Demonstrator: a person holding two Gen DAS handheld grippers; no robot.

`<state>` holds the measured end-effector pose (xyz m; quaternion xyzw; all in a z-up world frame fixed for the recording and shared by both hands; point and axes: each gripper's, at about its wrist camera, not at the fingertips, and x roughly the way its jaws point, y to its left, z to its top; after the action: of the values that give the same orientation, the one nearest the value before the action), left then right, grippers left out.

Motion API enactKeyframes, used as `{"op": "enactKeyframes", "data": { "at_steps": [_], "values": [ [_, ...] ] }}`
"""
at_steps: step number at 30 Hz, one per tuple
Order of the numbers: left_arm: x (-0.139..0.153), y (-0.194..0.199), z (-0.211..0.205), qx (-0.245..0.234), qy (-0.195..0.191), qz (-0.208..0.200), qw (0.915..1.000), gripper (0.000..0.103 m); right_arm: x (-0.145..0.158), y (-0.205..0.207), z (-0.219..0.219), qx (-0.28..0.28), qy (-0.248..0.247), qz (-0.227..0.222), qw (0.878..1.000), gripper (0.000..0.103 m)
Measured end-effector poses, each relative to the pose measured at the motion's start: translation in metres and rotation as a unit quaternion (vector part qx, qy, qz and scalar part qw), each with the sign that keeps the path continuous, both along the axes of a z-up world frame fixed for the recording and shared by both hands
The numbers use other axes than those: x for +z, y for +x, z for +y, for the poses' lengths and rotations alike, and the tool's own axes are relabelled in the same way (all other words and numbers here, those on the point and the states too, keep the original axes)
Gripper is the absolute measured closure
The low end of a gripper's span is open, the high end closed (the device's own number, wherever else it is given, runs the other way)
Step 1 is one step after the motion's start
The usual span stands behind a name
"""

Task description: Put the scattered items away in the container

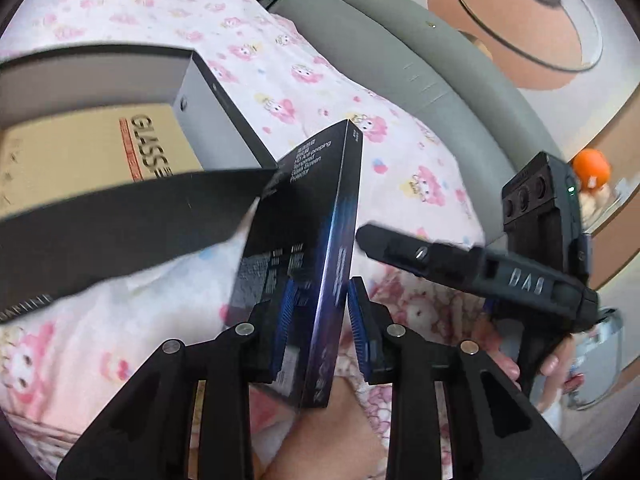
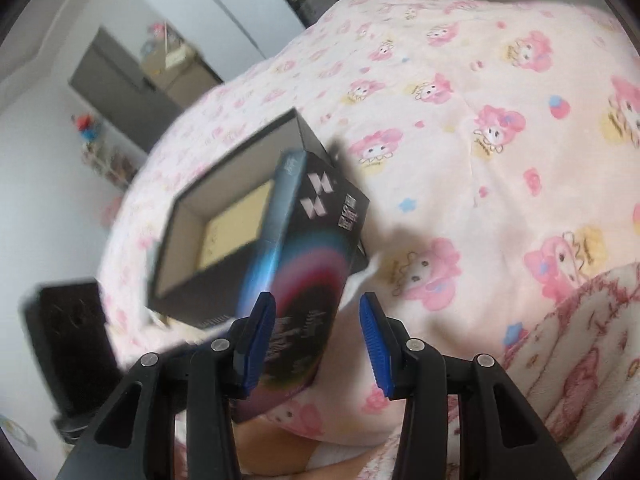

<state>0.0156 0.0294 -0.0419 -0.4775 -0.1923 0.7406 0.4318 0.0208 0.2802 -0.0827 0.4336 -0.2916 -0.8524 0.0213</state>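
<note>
Left tongs (image 1: 320,320) clamp a dark flat box (image 1: 304,264) edge-up beside the open container (image 1: 224,120); right tongs (image 2: 318,336) gape partway.

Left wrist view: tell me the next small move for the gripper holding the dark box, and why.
Probably carry the left gripper up and to the left until the dark box hangs over the open container. The box is pinched on edge between the pads but sits outside the near wall. Inside, a tan GLASS box lies flat.
</note>
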Motion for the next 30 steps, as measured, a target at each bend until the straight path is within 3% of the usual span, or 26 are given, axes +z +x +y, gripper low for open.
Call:
{"op": "enactKeyframes", "data": {
  "at_steps": [1, 3, 7, 9, 13, 18, 21, 25, 30],
  "values": [
    [-0.001, 0.000, 0.000, -0.008, 0.013, -0.008, 0.9998, 0.077, -0.005, -0.001, 0.002, -0.003, -0.024, 0.005, 1.000, 0.050],
    [-0.004, 0.001, 0.003, -0.018, 0.013, -0.016, 0.9996, 0.077, -0.010, -0.005, 0.007, -0.003, -0.047, 0.000, 0.999, 0.048],
    [-0.014, -0.012, 0.011, 0.009, -0.038, -0.036, 0.9986, 0.077, -0.029, -0.018, 0.002, -0.030, -0.001, -0.038, 0.999, 0.046],
    [-0.022, -0.023, 0.002, 0.033, -0.065, -0.053, 0.9959, 0.077, -0.041, -0.023, 0.006, -0.053, -0.001, -0.070, 0.996, 0.046],
    [-0.044, -0.048, 0.003, 0.042, -0.109, -0.082, 0.9897, 0.070, -0.045, -0.029, 0.004, -0.075, 0.018, -0.076, 0.994, 0.045],
    [-0.069, -0.071, 0.015, 0.017, -0.118, -0.119, 0.9857, 0.065, -0.057, -0.046, -0.004, -0.079, 0.064, -0.114, 0.988, 0.043],
    [-0.082, -0.069, 0.030, 0.005, -0.093, -0.139, 0.9859, 0.059, -0.064, -0.056, 0.001, -0.085, 0.079, -0.138, 0.984, 0.042],
    [-0.083, -0.061, 0.032, -0.025, -0.062, -0.148, 0.9867, 0.058, -0.067, -0.053, 0.006, -0.091, 0.081, -0.154, 0.980, 0.039],
    [-0.082, -0.054, 0.034, -0.026, -0.073, -0.137, 0.9876, 0.068, -0.078, -0.050, -0.007, -0.056, 0.109, -0.181, 0.976, 0.032]
  ]
}}
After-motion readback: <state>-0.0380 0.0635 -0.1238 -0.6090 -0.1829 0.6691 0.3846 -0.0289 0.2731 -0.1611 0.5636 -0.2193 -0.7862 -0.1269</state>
